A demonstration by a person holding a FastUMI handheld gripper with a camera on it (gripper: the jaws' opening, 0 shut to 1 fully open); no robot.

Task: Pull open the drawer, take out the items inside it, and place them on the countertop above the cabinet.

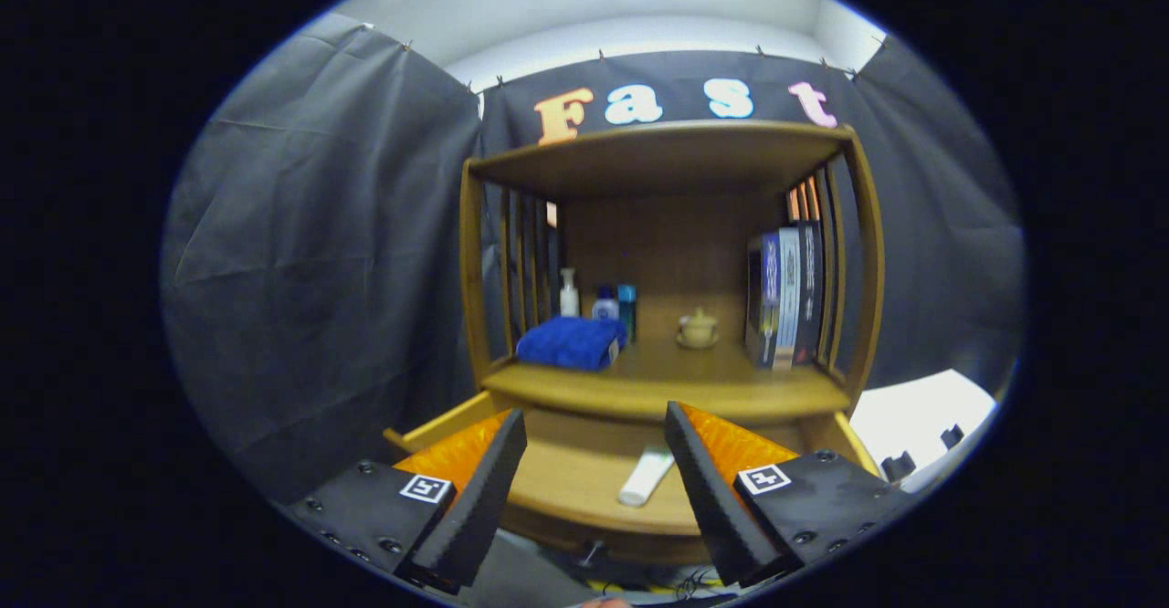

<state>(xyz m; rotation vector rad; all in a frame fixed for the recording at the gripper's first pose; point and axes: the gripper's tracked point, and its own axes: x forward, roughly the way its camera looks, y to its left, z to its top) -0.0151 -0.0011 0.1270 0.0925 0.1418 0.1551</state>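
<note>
My one camera rides on my hand-held gripper (594, 489) and looks forward along its two fingers (475, 494), which stand spread apart at 7 and 5 o'clock. It faces the wooden cabinet (667, 261) head-on from a little in front of it, and slightly above the pulled-out drawer (584, 476), so I look down into the drawer between the fingers and level into the open shelf bay at 12 o'clock beyond them. The surface (676, 389) above the drawer sits just past the fingertips. The fisheye bends the cabinet posts outward and takes in the cloth wall (310, 252) from 9 round to 3 o'clock.
</note>
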